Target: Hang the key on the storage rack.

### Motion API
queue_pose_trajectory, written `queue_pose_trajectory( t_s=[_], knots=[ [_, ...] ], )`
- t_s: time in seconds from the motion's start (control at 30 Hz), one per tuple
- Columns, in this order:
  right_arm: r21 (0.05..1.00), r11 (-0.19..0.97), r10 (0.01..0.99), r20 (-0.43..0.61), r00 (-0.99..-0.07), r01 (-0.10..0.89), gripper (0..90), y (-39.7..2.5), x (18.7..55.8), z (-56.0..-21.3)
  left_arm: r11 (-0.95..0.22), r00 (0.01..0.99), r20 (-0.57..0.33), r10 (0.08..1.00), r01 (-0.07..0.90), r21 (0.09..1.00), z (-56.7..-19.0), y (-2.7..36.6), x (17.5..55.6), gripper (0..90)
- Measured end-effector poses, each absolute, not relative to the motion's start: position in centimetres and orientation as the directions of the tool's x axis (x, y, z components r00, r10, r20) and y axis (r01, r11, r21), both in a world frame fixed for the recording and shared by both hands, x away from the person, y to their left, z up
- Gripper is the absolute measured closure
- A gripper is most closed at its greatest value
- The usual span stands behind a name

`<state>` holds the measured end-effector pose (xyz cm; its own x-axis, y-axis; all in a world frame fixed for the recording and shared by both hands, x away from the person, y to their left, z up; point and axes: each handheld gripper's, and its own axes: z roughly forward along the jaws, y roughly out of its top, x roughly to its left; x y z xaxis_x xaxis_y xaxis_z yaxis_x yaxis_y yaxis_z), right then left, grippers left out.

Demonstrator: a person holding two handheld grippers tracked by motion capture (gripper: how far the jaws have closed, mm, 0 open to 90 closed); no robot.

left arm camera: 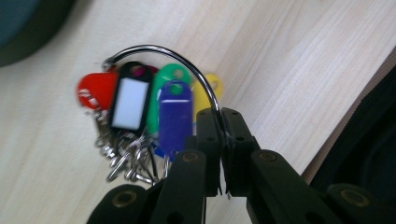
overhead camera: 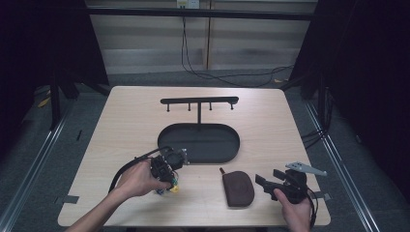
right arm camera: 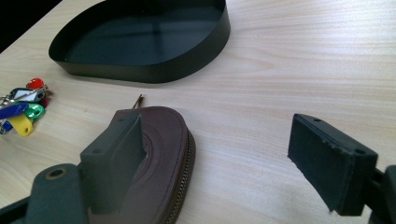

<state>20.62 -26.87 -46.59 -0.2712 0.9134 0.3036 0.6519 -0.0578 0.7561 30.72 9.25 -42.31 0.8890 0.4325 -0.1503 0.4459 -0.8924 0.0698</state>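
From the high view, the left gripper [overhead camera: 167, 170] sits near the tray [overhead camera: 232, 155], clenched on the key bunch [overhead camera: 170, 188] at the table's [overhead camera: 125, 121] near left, while the right gripper [overhead camera: 280, 181] waits beside the brown pouch [overhead camera: 238, 188]; a hook rack [overhead camera: 199, 101] stands farther off. In the left gripper view, both jaws pinch the metal ring [left arm camera: 163, 51], 5 coloured tags [left arm camera: 175, 116] dangling. In the right gripper view, the jaws stand released around the pouch [right arm camera: 159, 154]. I'd judge the pickup is in hand; next comes lifting toward a hook.
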Motion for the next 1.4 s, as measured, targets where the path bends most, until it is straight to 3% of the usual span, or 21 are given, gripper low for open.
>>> queue_pose_trajectory(
  t_s=[0.3, 0.93, 1.4],
  knots=[
    [0.755, -0.06, 0.912, 0.307, -0.27, 0.653, 18.5, -26.9, 20.6, -46.6, -0.865, 0.871, -0.12, 0.477, 0.489, 0.11, -39.6, 10.9, 32.1, 87.8],
    [0.752, -0.069, 0.908, 0.319, -0.271, 0.655, 18.5, -27.0, 20.7, -46.6, -0.818, 0.824, -0.116, 0.554, 0.565, 0.109, -38.7, 12.9, 34.7, 88.0],
    [0.752, -0.072, 0.909, 0.32, -0.267, 0.655, 18.5, -27.0, 20.7, -46.6, -0.818, 0.828, -0.101, 0.552, 0.561, 0.129, -36.4, 13.3, 34.5, 88.3]
  ],
)
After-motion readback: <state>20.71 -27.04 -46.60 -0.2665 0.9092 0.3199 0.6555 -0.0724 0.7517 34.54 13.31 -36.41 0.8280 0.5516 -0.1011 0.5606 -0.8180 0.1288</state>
